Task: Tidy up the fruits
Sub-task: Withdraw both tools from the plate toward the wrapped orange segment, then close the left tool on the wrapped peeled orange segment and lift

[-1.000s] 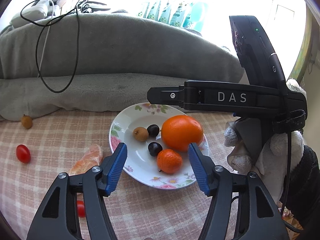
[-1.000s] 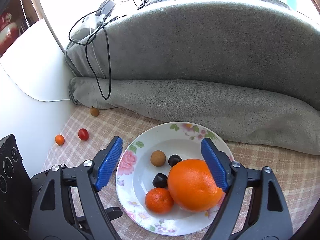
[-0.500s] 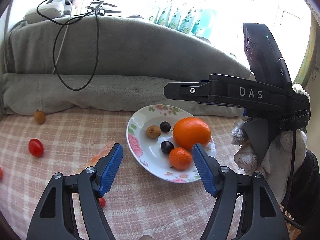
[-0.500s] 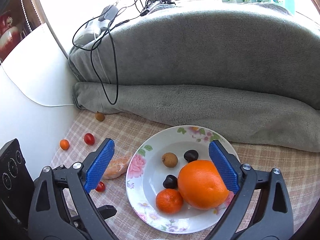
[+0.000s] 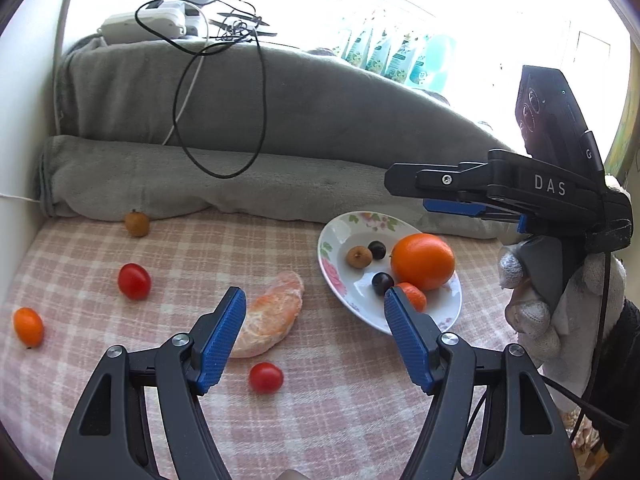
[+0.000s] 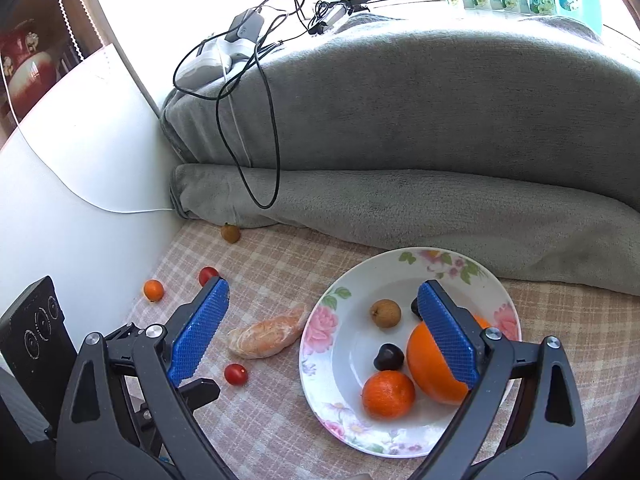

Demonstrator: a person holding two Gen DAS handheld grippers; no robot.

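A flowered white plate (image 5: 332, 276) (image 6: 316, 344) on the checked cloth holds a large orange (image 5: 423, 261), a small mandarin (image 6: 388, 394), two dark plums (image 5: 377, 249) and a brown longan (image 6: 386, 313). A peeled mandarin piece (image 5: 272, 316) lies left of the plate, just beyond my left gripper (image 5: 313, 294), which is open and holds nothing. Loose on the cloth are two cherry tomatoes (image 5: 134, 281) (image 5: 265, 377), a kumquat (image 5: 28, 326) and a brown fruit (image 5: 137, 222). My right gripper (image 6: 322, 286) hangs wide open over the plate's left half, with nothing between its fingers.
A rolled grey blanket (image 6: 400, 216) bounds the cloth at the back, with black cables (image 6: 256, 128) and a charger draped over it. A white wall (image 6: 80, 184) closes the left side. A gloved hand (image 5: 528, 312) holds the right gripper beside the plate. Bottles (image 5: 384, 56) line the window.
The left gripper drew back and swung left, away from the plate, so the loose fruit came into its view. Both pairs of jaws stand wider. The right gripper backed off slightly.
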